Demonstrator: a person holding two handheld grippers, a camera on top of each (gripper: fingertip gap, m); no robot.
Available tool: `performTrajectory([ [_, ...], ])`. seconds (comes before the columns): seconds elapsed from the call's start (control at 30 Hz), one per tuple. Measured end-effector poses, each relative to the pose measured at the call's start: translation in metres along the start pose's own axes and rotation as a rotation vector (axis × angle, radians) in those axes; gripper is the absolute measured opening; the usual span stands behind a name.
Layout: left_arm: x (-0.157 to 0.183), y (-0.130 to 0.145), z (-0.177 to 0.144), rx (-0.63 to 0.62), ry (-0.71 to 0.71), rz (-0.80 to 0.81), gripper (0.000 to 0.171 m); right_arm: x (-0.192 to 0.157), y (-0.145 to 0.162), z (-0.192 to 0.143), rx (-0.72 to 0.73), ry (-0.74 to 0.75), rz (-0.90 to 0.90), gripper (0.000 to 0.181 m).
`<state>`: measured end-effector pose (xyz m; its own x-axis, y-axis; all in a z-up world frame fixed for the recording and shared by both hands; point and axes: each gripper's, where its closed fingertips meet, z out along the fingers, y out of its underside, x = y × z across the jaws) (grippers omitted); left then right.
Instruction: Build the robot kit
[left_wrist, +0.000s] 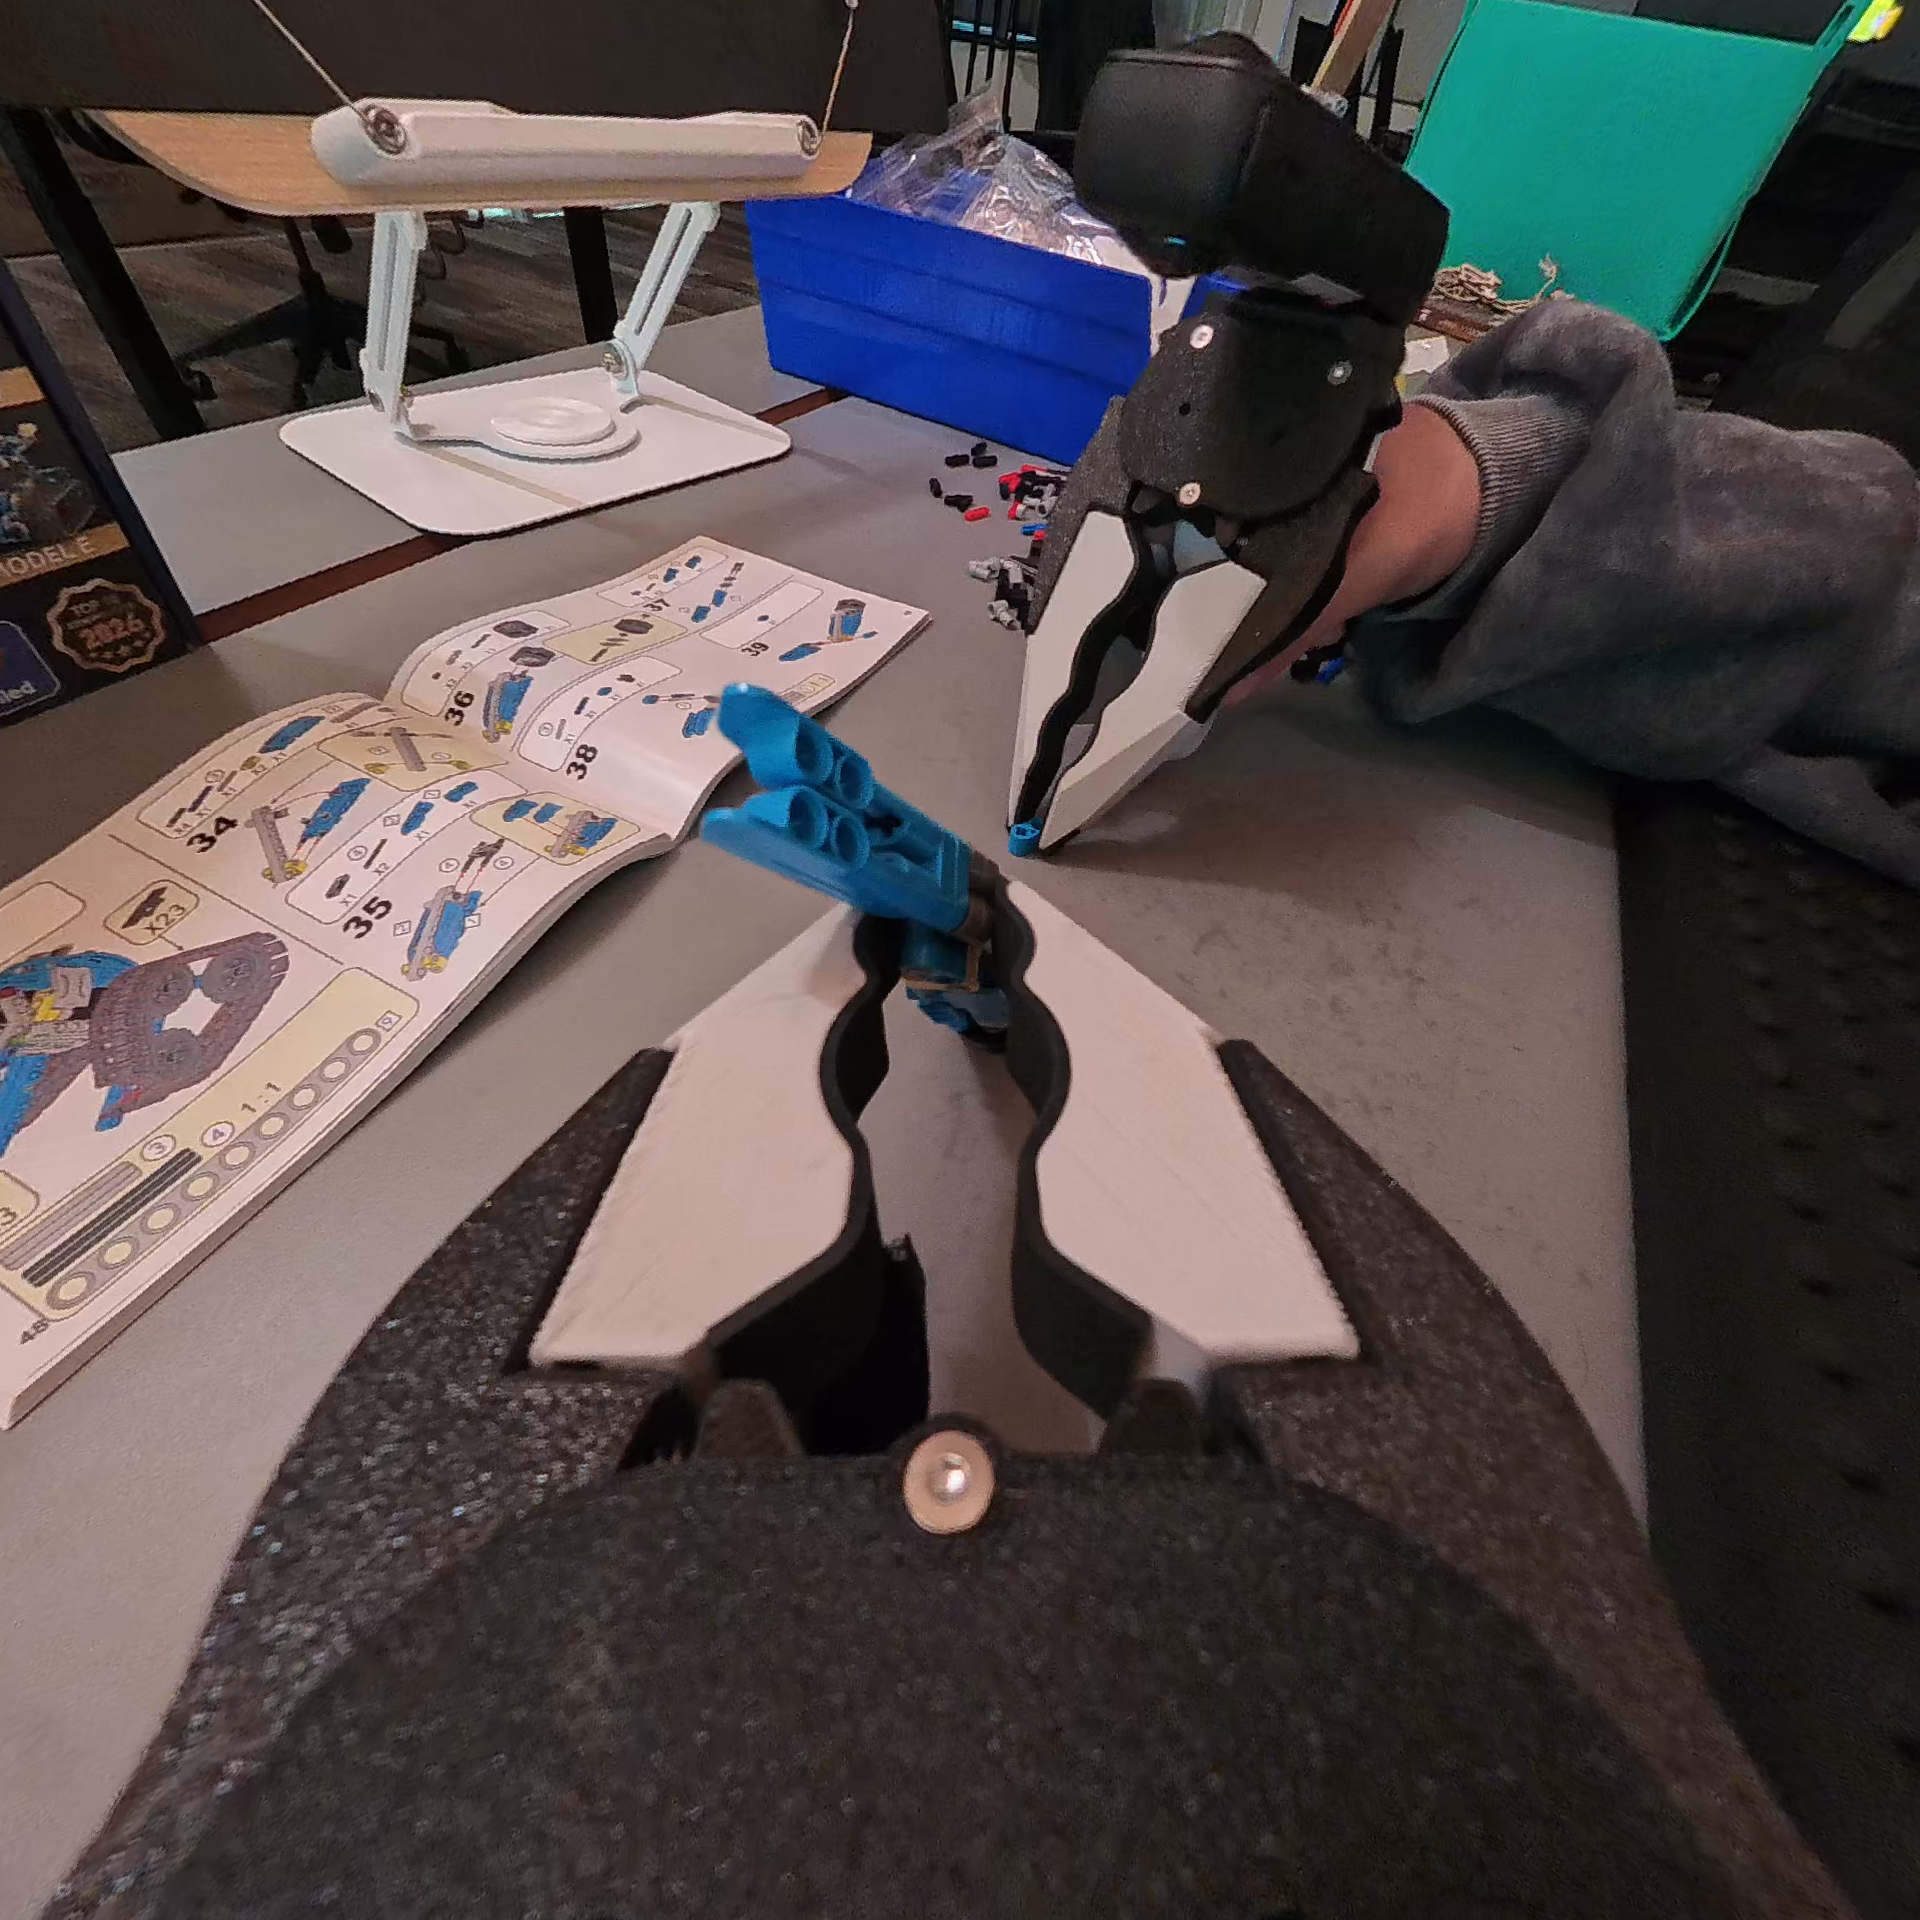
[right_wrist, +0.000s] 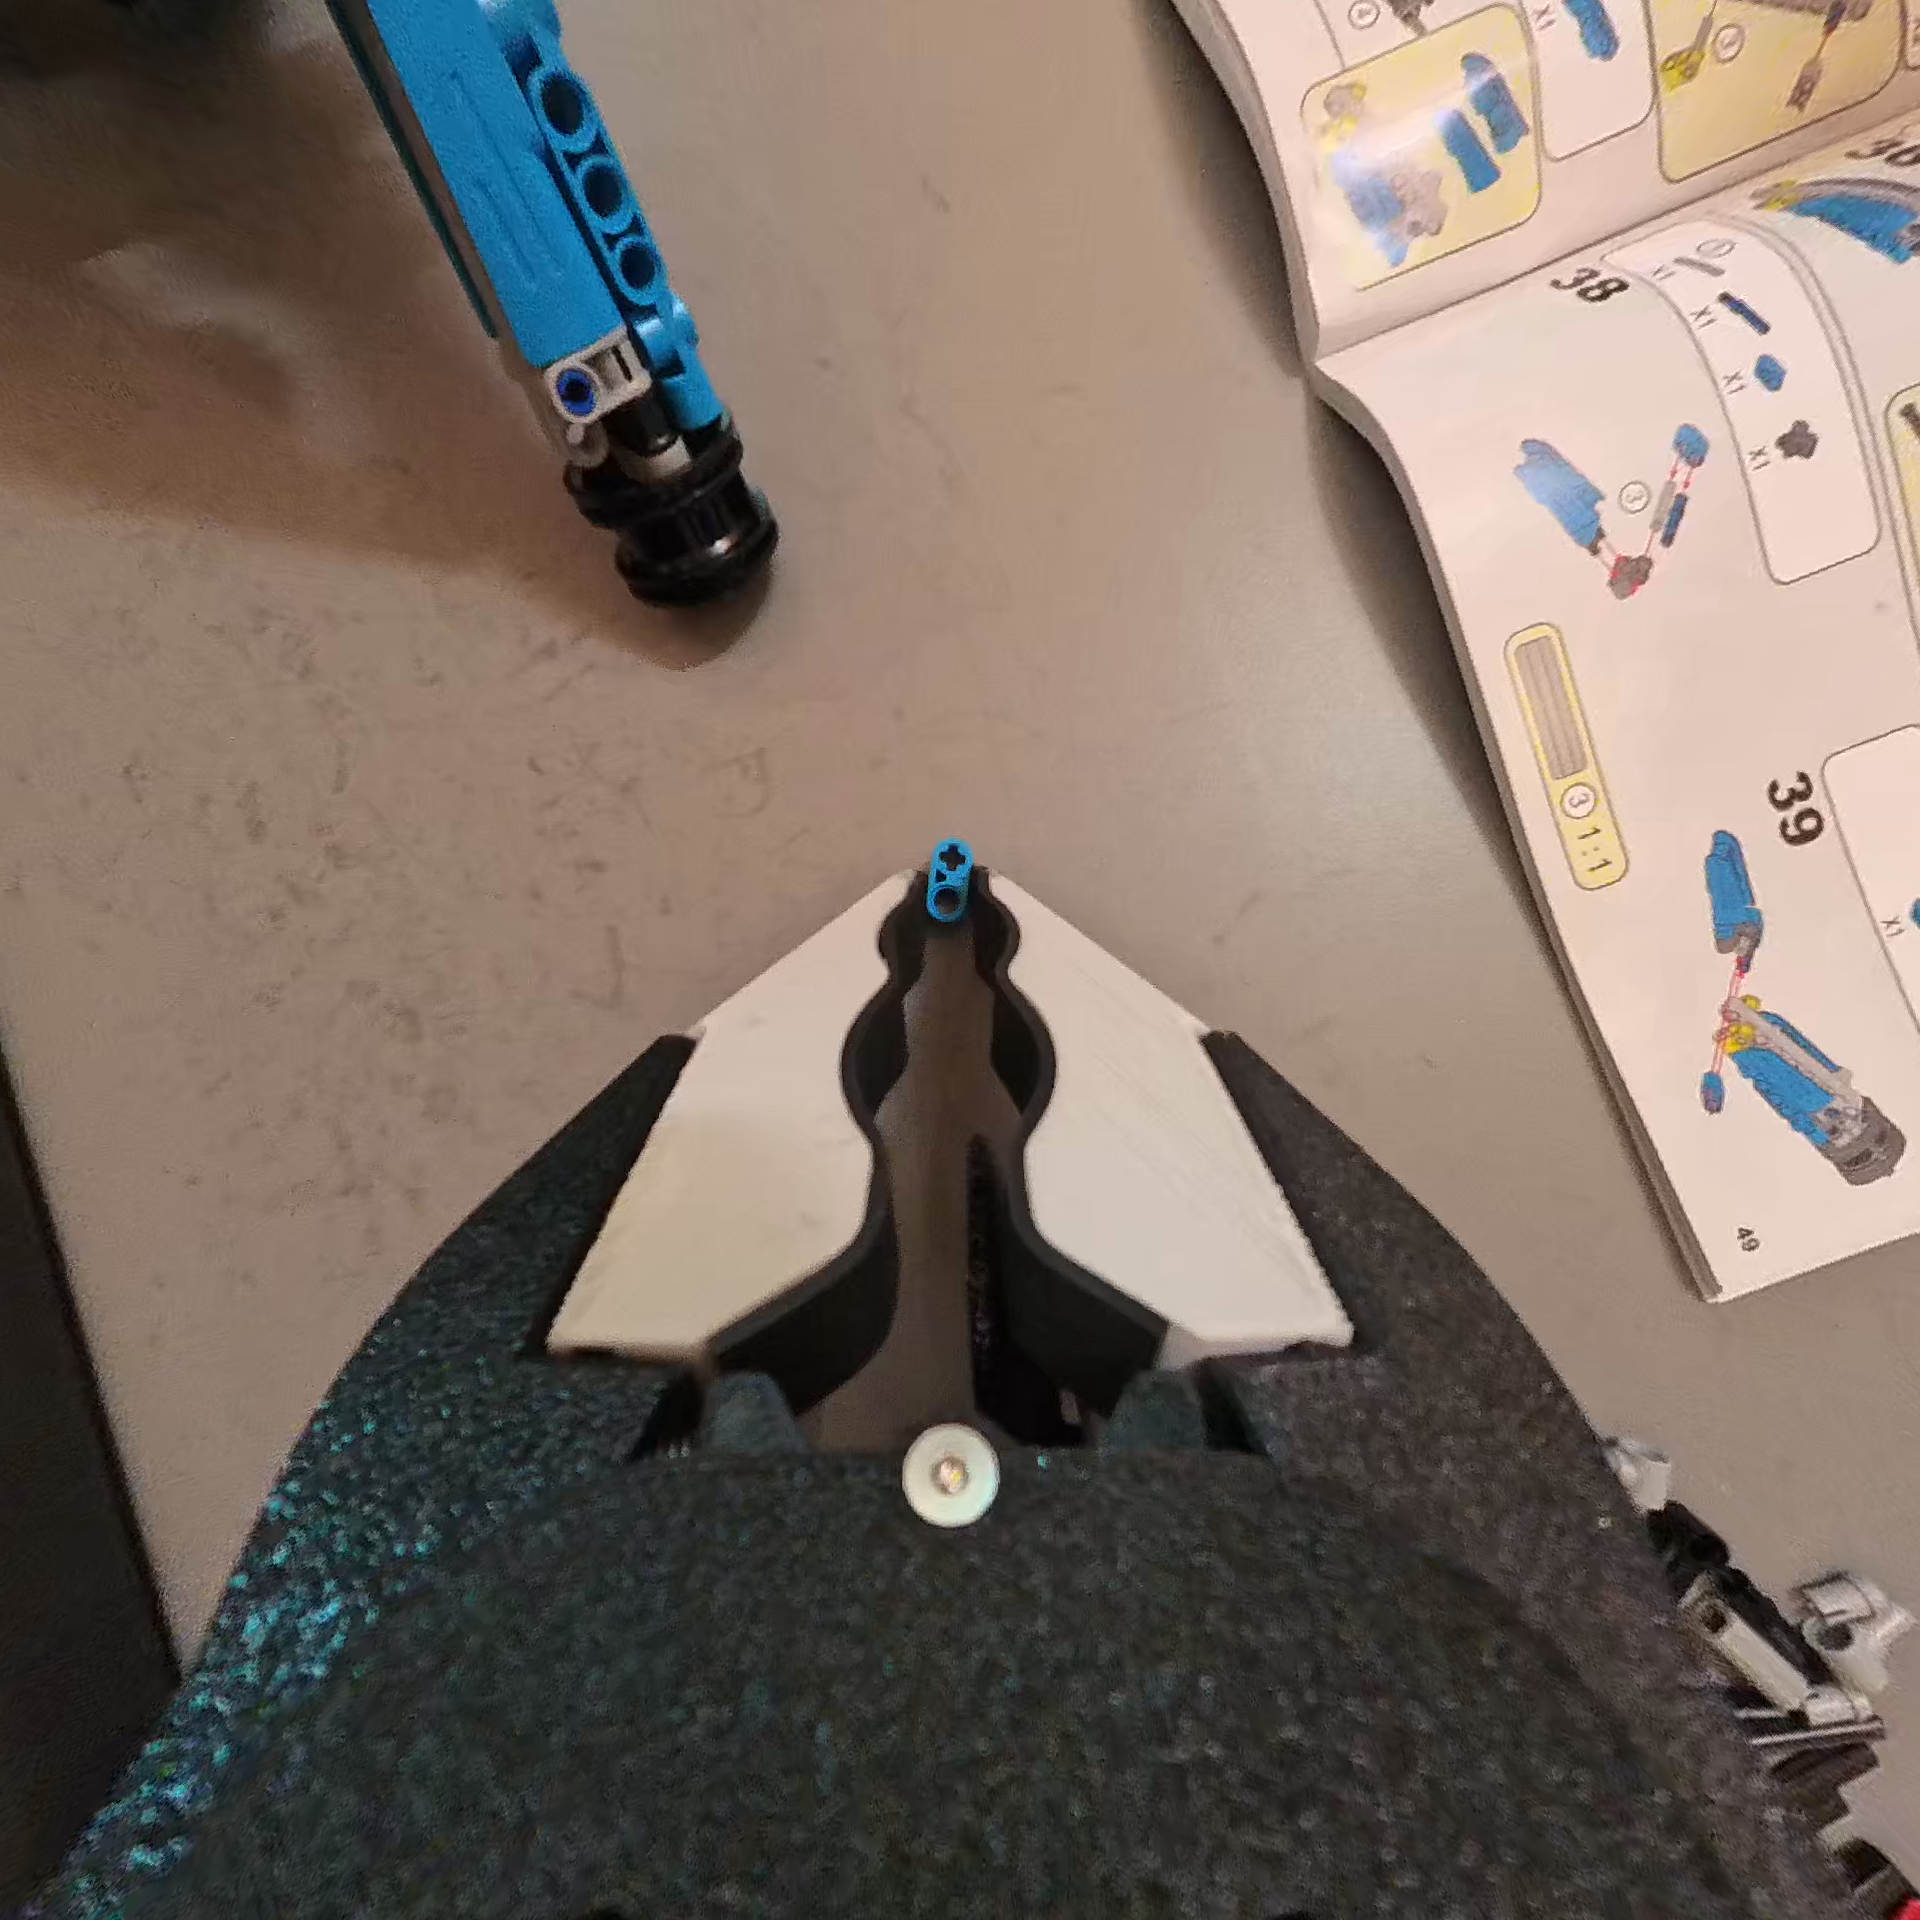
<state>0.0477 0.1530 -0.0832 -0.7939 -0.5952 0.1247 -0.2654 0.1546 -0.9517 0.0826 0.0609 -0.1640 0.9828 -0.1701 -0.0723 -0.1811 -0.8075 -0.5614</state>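
Left gripper: clamped on the blue assembly, raised over the table.
Right gripper: pinched a small blue connector at the tabletop, apart from the assembly.
Manual: lay open, left.
Loose parts: far side, unused.

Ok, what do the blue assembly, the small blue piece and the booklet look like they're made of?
The blue assembly in the left gripper: moulded plastic, judging by its smooth satin faces and round holes. The small blue piece in the right gripper: seemingly the same plastic. The booklet on the table: printed paper, its pages bending at the fold.
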Motion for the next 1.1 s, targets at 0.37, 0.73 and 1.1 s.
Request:
performTrajectory([
  [0.37, 0.027, 0.005, 0.003, -0.01, 0.184, -0.05, 0.015, -0.076, -0.104, -0.027, 0.516, -0.529, 0.277, 0.006],
  [0.73, 0.027, 0.004, 0.006, -0.005, 0.171, -0.028, 0.015, -0.075, -0.113, -0.026, 0.552, -0.572, 0.338, 0.007],
  [1.1, 0.032, 0.004, 0.005, 0.002, 0.158, 0.014, 0.013, -0.08, -0.11, -0.027, 0.49, -0.681, 0.408, 0.006],
])
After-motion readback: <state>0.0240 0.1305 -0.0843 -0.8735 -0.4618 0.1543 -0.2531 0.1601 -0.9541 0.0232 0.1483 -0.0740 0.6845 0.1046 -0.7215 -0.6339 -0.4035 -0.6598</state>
